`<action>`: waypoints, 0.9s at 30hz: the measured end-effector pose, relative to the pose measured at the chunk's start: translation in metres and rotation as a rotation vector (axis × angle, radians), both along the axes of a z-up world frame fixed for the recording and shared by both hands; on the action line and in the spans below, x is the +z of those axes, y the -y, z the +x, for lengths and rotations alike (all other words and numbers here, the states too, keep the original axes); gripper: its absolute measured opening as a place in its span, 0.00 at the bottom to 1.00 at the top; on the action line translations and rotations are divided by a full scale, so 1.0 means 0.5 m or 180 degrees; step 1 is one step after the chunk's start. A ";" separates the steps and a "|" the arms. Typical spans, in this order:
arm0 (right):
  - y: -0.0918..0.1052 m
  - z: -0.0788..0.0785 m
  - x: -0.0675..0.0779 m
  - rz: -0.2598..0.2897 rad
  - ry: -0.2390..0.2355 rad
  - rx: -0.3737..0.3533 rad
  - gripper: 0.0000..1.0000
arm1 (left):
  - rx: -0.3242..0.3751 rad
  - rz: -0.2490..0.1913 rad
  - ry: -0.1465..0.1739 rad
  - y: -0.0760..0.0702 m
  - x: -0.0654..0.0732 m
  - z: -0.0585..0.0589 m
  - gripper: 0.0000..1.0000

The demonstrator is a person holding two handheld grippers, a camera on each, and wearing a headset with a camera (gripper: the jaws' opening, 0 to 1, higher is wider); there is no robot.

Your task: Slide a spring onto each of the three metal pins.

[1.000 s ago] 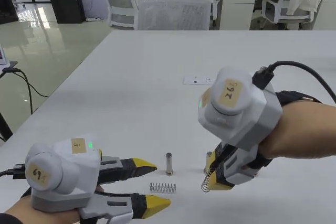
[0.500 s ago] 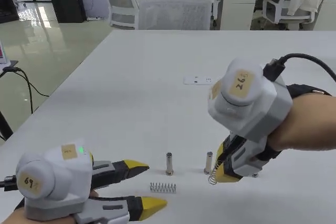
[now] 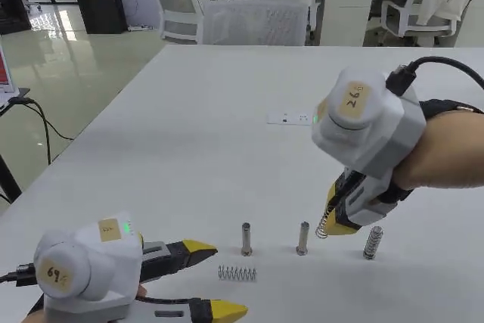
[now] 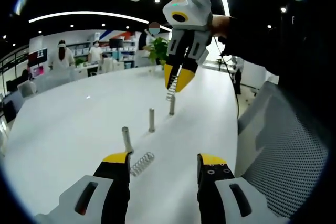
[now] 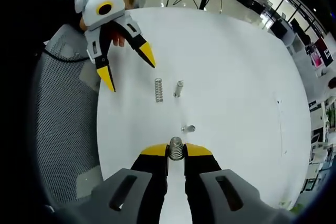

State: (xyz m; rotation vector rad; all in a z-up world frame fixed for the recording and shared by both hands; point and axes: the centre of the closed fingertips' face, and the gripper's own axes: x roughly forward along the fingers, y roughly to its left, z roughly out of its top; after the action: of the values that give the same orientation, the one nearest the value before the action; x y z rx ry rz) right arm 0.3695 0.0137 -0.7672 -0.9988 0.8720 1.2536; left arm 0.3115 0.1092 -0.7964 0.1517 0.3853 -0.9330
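Note:
Three short metal pins stand in a row on the white table: the left pin (image 3: 246,238), the middle pin (image 3: 303,237) and the right pin (image 3: 371,242), which wears a spring. My right gripper (image 3: 340,221) is shut on a second spring (image 3: 324,225) that hangs tilted just above and right of the middle pin's top. In the right gripper view this held spring (image 5: 176,148) sits between the jaws, with the middle pin (image 5: 188,128) just ahead. A third, loose spring (image 3: 237,272) lies flat in front of the left pin. My left gripper (image 3: 215,279) is open, a little left of that loose spring (image 4: 142,163).
A small white flat object (image 3: 287,118) lies farther back on the table (image 3: 189,149). A mesh-backed chair (image 3: 253,22) stands at the table's far edge. Desks and more chairs stand behind it.
My right gripper has risen and moved right with its spring, uncovering the middle pin and the spring-bearing right pin. The left gripper has hardly moved.

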 end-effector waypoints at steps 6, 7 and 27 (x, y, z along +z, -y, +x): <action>-0.012 0.018 -0.007 -0.0069 0.0021 0.0050 0.08 | 0.0005 0.0006 -0.0001 0.000 -0.002 0.000 0.47; -0.015 0.021 -0.007 -0.0082 0.0030 0.0054 0.08 | 0.0009 0.0003 -0.0002 0.000 -0.002 0.000 0.47; -0.035 0.058 -0.044 -0.0266 0.0004 0.0119 0.08 | 0.0039 -0.0028 0.0003 -0.004 -0.002 0.004 0.48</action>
State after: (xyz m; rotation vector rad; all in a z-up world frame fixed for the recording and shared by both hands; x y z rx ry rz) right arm 0.3988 0.0309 -0.7890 -1.0867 0.9148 1.2564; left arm 0.3137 0.1110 -0.7976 0.1415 0.3808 -0.9223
